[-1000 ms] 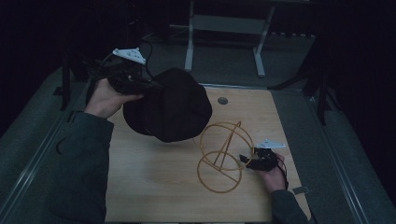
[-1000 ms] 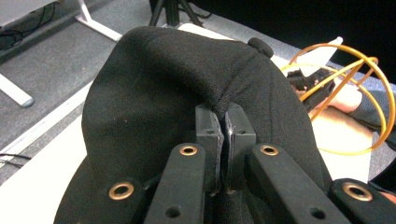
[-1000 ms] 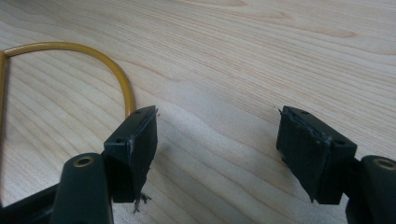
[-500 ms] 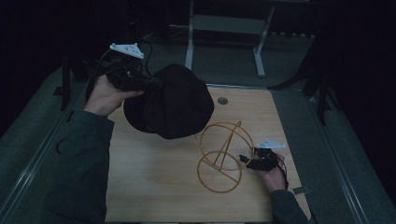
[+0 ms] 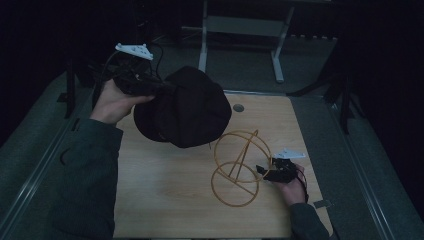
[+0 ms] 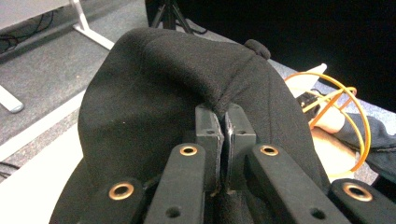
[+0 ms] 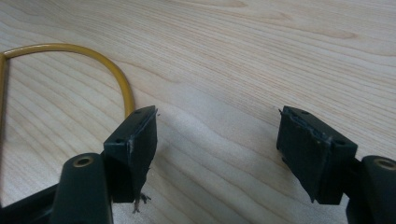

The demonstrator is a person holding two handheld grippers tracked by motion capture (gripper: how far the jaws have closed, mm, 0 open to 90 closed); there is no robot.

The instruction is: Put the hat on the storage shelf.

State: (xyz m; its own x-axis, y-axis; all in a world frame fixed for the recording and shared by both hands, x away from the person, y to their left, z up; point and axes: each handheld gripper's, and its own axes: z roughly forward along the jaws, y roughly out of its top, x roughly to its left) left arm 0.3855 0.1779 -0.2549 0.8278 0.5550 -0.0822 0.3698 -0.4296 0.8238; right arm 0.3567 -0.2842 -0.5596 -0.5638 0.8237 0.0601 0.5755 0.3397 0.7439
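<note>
While the black hat hangs in the air above the far left part of the wooden table, we hold it by a pinch of fabric: our left gripper has its jaws pressed together on a fold of the cloth, near the brim as far as we can tell. Gripped that way, the hat droops open-side down, which we judge suits lowering it over something. That something is most likely the yellow wire stand, which sits on the table just beside the hat, nearer to us and to the right, its upright hoop rising from a flat ring on the wood. The hat's lower edge hangs close to the top of the hoop but looks clear of it. Beyond the stand, on its far side from the hat, our right gripper rests low at the table with its jaws spread wide and nothing between them; in the right gripper view the stand's ring curves just beside one jaw. We judge it waits there to steady the stand.
</note>
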